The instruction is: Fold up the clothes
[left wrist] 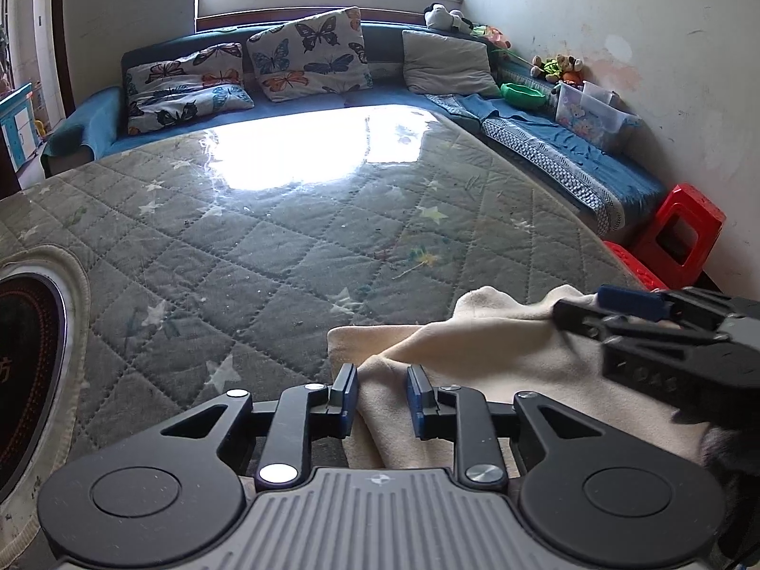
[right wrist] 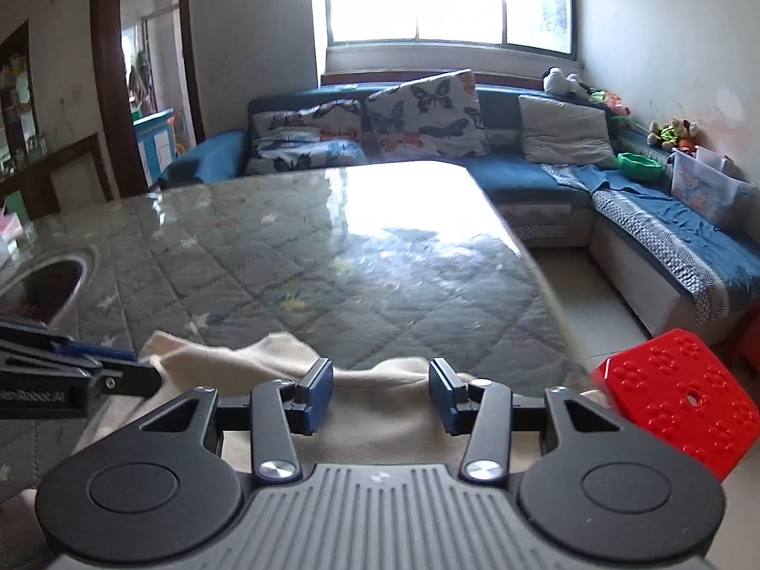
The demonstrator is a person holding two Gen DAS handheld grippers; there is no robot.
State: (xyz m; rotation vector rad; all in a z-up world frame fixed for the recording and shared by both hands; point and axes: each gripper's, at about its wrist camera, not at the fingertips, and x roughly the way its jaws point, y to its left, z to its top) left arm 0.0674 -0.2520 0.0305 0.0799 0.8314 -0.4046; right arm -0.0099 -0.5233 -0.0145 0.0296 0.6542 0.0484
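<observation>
Garment: cream cloth [left wrist: 498, 370] lying rumpled on the near edge of the counter [left wrist: 266, 256], right under and ahead of both sets of fingers; raised ridges, no neat fold to be seen.
Left gripper [left wrist: 382, 396]: fingers set narrow but apart, a hump of the cloth rising between the blue pads, not pinched as far as can be told.
Right gripper [right wrist: 380, 392]: fingers spread wide, the cloth's far hem just beyond the tips, nothing clamped.
Spacing: grippers close side by side, each one's tip poking into the other's view.
Stage: fits a garment being gathered for a fold, or one just let go mid-fold; cannot say which.
Risk one: closing on a ridge could catch a single layer only, leaving the fold lopsided.
Risk two: glossy counter cover, so the cloth may slide rather than crease when dragged.
Risk three: cloth near the counter's right edge, red stool [right wrist: 679, 394] below; a tug that way could spill it off.
Risk four: grippers this close could knock together.
Hidden: near part of the garment under both gripper bodies; type of clothing unclear; window glare washing out the far counter.
</observation>
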